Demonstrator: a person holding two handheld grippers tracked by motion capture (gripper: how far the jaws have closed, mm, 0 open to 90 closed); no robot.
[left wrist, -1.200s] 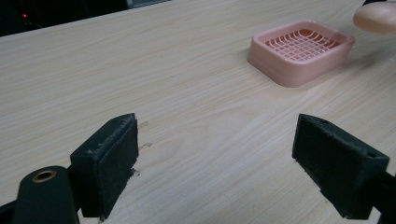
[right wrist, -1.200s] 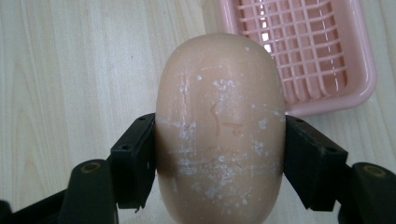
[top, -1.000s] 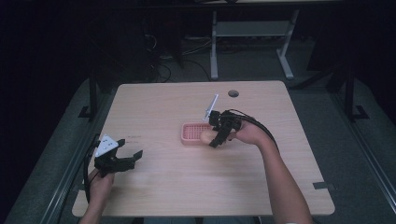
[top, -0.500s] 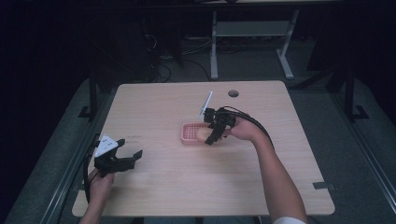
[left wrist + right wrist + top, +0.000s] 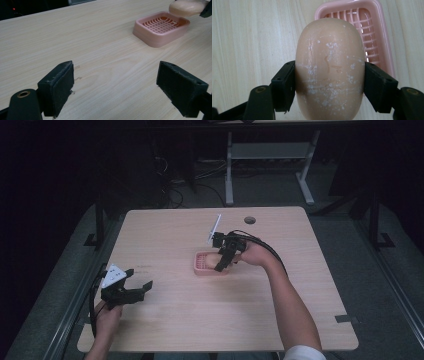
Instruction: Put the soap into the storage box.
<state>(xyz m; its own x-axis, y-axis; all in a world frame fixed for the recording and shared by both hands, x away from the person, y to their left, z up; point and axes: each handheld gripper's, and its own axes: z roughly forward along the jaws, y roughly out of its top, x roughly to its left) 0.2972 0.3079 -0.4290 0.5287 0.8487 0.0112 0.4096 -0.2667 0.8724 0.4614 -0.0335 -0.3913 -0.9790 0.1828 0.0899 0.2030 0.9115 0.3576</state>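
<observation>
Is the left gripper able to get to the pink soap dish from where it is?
Probably yes: the left gripper is open, and bare table lies between it and the pink soap dish.

- Left gripper (image 5: 134, 288): near-left of the scene, held low by the left hand (image 5: 106, 314), jaws spread wide, nothing between them.
- Right gripper (image 5: 223, 261): mid-scene, tilted downward, jaws pressed against both sides of a load.
- Right forearm (image 5: 289, 305): stretched forward from the near edge.
</observation>
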